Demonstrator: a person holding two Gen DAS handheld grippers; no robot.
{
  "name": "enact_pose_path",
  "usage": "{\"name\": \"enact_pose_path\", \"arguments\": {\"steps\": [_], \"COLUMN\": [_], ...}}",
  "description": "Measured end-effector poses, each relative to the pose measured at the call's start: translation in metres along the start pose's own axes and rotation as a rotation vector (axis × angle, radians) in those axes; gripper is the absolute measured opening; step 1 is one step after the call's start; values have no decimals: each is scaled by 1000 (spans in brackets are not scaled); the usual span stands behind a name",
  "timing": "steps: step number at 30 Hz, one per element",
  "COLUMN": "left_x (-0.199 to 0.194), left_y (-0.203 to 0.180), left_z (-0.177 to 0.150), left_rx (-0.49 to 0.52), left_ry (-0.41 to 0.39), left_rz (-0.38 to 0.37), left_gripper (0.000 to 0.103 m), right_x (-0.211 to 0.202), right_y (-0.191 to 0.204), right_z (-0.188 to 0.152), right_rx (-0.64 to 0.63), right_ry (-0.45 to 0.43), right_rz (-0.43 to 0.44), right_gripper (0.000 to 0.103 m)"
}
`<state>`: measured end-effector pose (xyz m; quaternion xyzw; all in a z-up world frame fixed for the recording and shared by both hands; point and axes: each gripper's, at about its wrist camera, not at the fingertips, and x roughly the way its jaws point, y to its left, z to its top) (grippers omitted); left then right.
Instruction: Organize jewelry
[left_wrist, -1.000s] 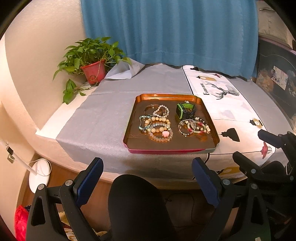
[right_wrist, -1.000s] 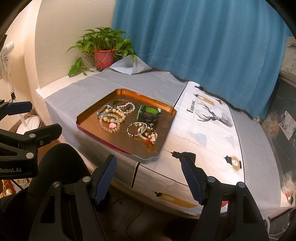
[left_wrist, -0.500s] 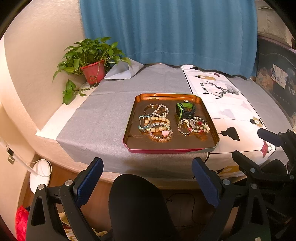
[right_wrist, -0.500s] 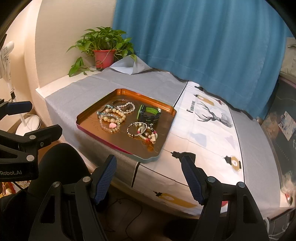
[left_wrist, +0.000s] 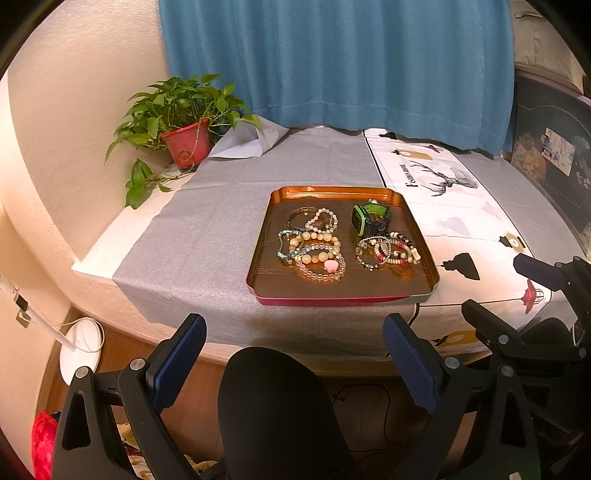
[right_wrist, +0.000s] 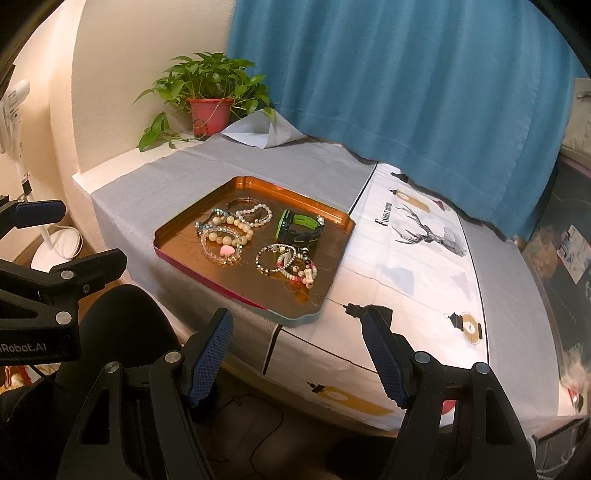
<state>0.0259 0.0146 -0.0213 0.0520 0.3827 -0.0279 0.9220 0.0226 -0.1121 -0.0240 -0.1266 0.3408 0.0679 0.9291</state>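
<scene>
The left tool (left_wrist: 293, 354) and right tool (right_wrist: 297, 347) both hang wide open and empty, short of the table (left_wrist: 207, 236). The copper tray (left_wrist: 266, 236) sits close to the table's front edge, so a bump could tip it off. The bracelets (left_wrist: 317, 251) inside lie tangled and could lift together. There is open room on both sides.
</scene>
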Motion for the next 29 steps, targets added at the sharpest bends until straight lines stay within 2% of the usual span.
{"name": "enact_pose_path", "arguments": {"steps": [19,29], "left_x": [1,3], "left_y": [0,11], "left_z": [0,-1], "left_rx": [0,-8], "left_ry": [1,0], "left_rz": [3,16], "left_gripper": [95,95], "right_x": [0,0], "right_y": [-1,-1], "right_z": [0,1], "right_rx": [0,5], "right_ry": [1,0], "right_rz": [1,3], "right_gripper": [74,74]}}
